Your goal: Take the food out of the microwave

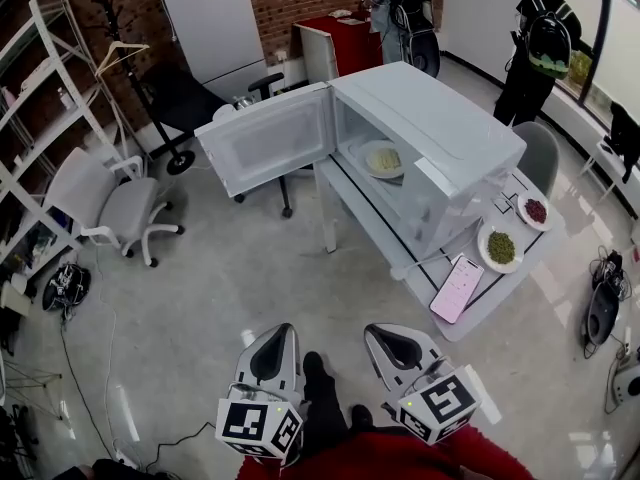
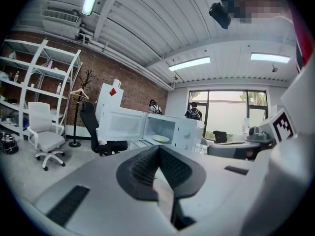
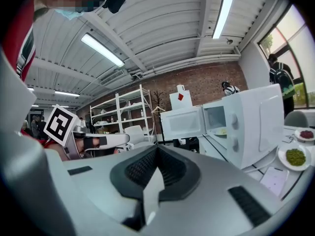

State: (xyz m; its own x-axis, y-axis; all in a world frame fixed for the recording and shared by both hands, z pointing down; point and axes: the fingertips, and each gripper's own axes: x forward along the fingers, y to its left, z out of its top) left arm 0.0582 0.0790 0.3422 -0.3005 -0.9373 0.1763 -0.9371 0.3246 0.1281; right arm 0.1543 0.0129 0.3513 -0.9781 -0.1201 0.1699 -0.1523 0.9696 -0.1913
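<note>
Table [image 1: 500, 286] with open microwave [image 1: 440, 138], food plate [image 1: 381, 158] inside

Your room is bright and evenly lit by ceiling tubes [image 3: 102, 49] and by a window [image 2: 224, 114] that blows out almost to white. Shadows under the microwave [image 1: 430, 128] are soft, and the floor [image 1: 230, 278] carries pale streaks of glare. Your head view is sharp from edge to edge, but both gripper views bend straight lines into curves, fall off into a black round rim, and go soft on whatever sits nearest the lens.
</note>
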